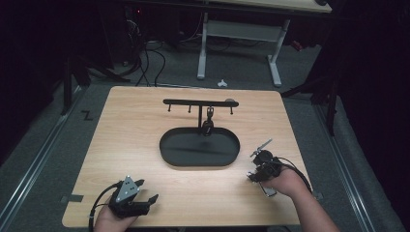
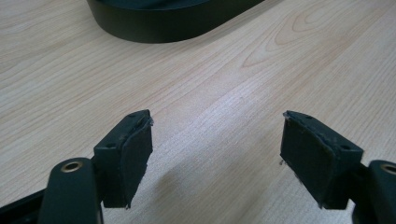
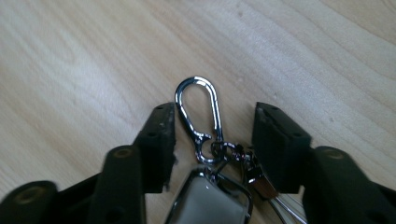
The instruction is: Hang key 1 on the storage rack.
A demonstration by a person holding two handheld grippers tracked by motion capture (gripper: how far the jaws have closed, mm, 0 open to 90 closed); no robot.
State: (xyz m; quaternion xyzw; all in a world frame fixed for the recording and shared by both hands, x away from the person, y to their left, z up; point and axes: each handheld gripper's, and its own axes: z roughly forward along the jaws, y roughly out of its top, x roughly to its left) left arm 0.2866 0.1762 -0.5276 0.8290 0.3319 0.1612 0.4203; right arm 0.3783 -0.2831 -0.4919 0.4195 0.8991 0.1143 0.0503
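Keychain [image 3: 205,154]: lying between the right gripper [image 3: 212,140]'s open, unclamped jaws, carabiner's long axis pointing toward 12 o'clock. Left gripper [image 2: 217,154] is sitting open and empty, farther off. Rack [image 1: 200,103] is standing at 11 o'clock.

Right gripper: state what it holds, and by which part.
Nothing is gripped. The right gripper stands open around the keychain on the table; its snap hook lies between the jaws, touching the left pad or just beside it.
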